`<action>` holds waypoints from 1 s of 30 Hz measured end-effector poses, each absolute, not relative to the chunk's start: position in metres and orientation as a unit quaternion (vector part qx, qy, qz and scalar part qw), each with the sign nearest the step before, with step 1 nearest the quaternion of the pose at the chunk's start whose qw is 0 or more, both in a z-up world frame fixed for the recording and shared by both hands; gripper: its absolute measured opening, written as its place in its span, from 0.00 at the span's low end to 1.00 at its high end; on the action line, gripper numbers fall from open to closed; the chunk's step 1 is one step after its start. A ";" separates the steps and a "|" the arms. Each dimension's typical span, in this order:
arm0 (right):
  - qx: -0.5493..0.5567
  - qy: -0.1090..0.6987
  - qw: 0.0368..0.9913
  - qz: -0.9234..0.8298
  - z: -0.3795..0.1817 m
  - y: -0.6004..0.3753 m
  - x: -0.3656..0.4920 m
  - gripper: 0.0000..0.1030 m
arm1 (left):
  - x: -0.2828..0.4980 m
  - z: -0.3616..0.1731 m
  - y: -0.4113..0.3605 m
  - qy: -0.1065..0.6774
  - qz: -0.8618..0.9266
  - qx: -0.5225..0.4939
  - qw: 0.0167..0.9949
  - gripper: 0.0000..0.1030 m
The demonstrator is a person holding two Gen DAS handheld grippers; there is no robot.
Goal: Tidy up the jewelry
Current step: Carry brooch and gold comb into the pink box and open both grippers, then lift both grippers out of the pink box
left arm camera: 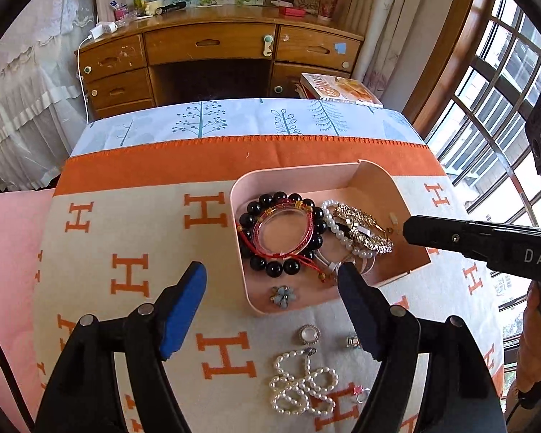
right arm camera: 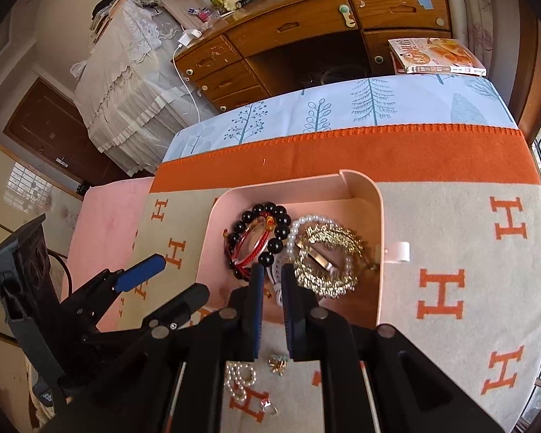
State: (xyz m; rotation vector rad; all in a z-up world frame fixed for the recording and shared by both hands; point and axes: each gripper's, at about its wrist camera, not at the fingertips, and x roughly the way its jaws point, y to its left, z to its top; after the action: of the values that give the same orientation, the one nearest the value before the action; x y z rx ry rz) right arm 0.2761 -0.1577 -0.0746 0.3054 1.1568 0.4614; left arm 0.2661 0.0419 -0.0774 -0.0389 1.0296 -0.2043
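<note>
Hovering over pink tray [left arm camera: 346,171]: L gripper [left arm camera: 272,281] jaws apart, R gripper [right arm camera: 270,274] nearly closed.

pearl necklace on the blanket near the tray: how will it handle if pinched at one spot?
The pearl necklace lies in loose tangled loops, so it's likely floppy and would trail when lifted. The round beads look smooth and may slip between pads. The woven blanket probably stops it rolling.
</note>
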 end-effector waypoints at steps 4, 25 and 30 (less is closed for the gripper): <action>0.135 0.536 0.804 0.221 -0.068 -0.158 0.249 0.10 | 0.244 -0.072 0.048 0.493 -0.095 -0.007 0.865 0.74; 0.083 0.525 0.806 0.261 -0.058 -0.132 0.135 0.25 | 0.137 -0.070 0.075 0.505 -0.120 0.030 0.854 0.78; 0.092 0.545 0.790 0.264 -0.081 -0.127 0.125 0.25 | 0.107 -0.098 0.073 0.503 -0.156 0.078 0.846 0.78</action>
State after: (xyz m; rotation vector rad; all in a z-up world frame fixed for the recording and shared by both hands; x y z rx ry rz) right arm 0.1254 -0.1273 -0.0815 0.1981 1.1731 0.5689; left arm 0.1074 0.0734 -0.0985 0.1635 1.0619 -0.3282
